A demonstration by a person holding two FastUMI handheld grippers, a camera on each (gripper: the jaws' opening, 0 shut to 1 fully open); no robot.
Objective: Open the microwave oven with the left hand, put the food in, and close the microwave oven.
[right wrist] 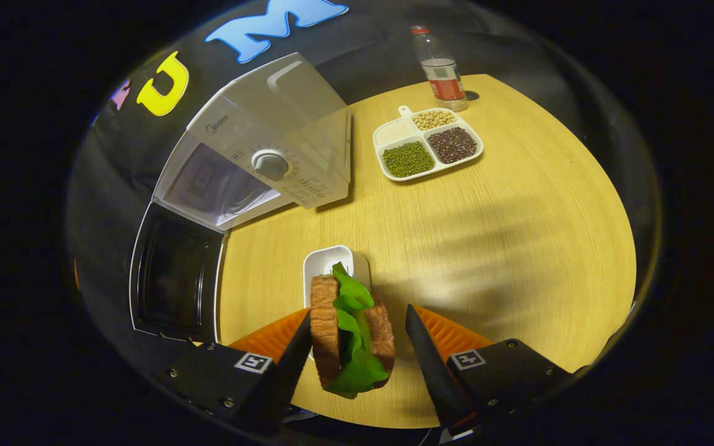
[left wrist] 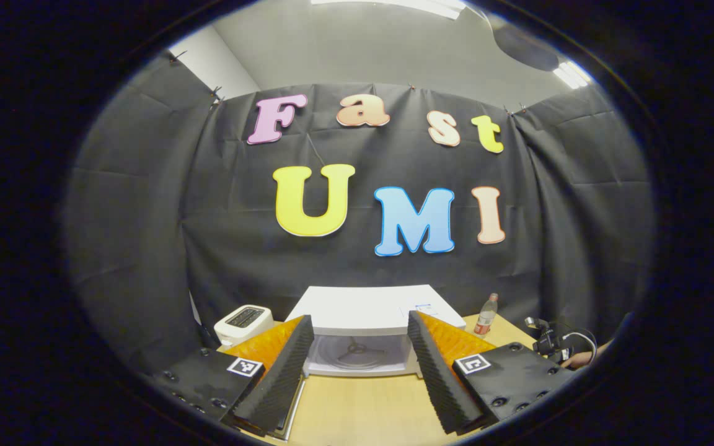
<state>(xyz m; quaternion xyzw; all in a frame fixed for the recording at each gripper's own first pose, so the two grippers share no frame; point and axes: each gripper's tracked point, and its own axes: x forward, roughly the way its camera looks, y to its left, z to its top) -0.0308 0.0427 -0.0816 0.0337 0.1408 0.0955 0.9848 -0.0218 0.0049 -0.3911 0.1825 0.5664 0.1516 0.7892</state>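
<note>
1. In the left gripper view, the left gripper (left wrist: 357,371) hangs over the near table (left wrist: 363,415), its fingers spread wide with nothing between them.
2. Straight ahead of it stands the microwave (left wrist: 369,310), cavity facing the gripper, a turntable hub visible inside. Bare table lies between the fingertips and the microwave's front edge.
3. A toaster (left wrist: 242,322) sits just left of the microwave; a bottle (left wrist: 486,314) stands right of it near the far table edge.
4. In the right gripper view, the right gripper (right wrist: 357,359) has a sandwich (right wrist: 351,337) between its fingers. The left finger touches the bread; a gap shows between the sandwich and the right finger, so whether it is gripped cannot be told.
5. A small white dish (right wrist: 332,260) lies on the table just beyond the sandwich.
6. The microwave's door (right wrist: 174,275) is swung open at the left table edge.
7. A divided tray (right wrist: 428,144) of beans sits far right, near the bottle; wide bare tabletop lies between it and the gripper.
</note>
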